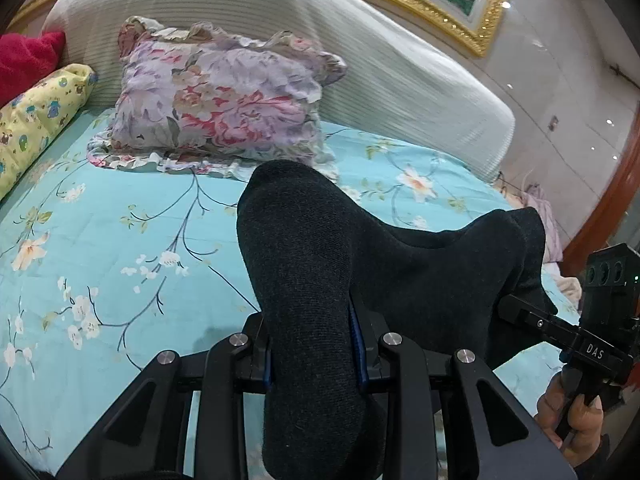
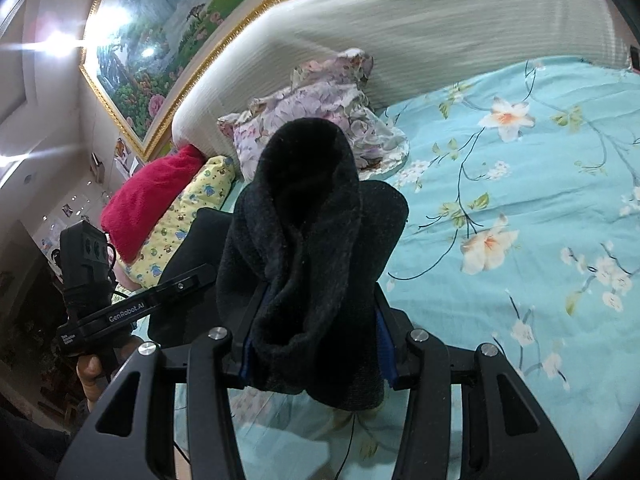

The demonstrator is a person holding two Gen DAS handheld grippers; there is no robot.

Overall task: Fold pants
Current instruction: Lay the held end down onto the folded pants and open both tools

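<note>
The pants [image 1: 320, 264] are dark charcoal knit fabric, held up above the bed between both grippers. My left gripper [image 1: 316, 356] is shut on a thick bunch of the pants, which bulges up over its fingers. In the left wrist view the cloth stretches right to my right gripper [image 1: 520, 312], also clamped on it. In the right wrist view my right gripper [image 2: 316, 344] is shut on a bunched fold of the pants [image 2: 308, 240], showing the fleecy inside. My left gripper [image 2: 184, 280] grips the cloth at the left.
The bed has a turquoise floral sheet [image 1: 120, 248], also seen in the right wrist view [image 2: 520, 200]. A floral pillow [image 1: 216, 100], a yellow bolster [image 1: 36, 116] and a red blanket [image 1: 28, 60] lie by the white padded headboard [image 1: 360, 40]. A gold-framed painting [image 2: 168, 32] hangs above.
</note>
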